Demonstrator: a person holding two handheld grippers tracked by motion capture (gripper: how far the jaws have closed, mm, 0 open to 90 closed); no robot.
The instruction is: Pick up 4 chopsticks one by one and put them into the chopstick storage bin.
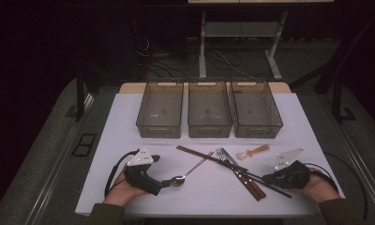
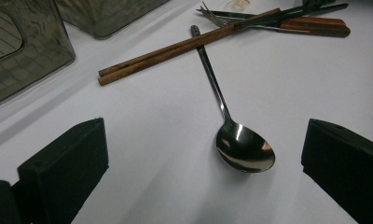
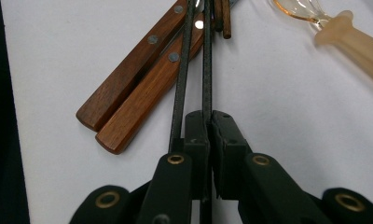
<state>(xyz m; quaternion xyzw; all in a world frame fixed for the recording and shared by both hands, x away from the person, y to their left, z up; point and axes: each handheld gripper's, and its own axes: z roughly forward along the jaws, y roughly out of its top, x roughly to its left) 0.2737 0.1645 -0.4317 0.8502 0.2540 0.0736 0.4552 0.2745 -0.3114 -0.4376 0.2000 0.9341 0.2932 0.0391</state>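
A steel spoon [image 2: 244, 150] lies on the white table, its bowl toward my left gripper [image 2: 205, 144]. That gripper is open, its jaws standing wide on either side of the bowl without touching it; in the high view the left gripper [image 1: 169, 183] sits just left of the spoon [image 1: 178, 180]. My right gripper [image 3: 208, 122] is shut on a thin black chopstick [image 3: 206, 70]. A second black chopstick [image 3: 180, 79] runs just outside its left jaw. From above, the right gripper [image 1: 267, 178] holds the black chopsticks [image 1: 251, 174] near their lower end.
Brown chopsticks [image 1: 199, 154], a fork and knife with wooden handles [image 1: 251, 186] and an amber plastic spoon [image 1: 254, 152] lie crossed mid-table. Three empty smoky bins [image 1: 209, 112] stand in a row at the back. Bare white table lies between the grippers.
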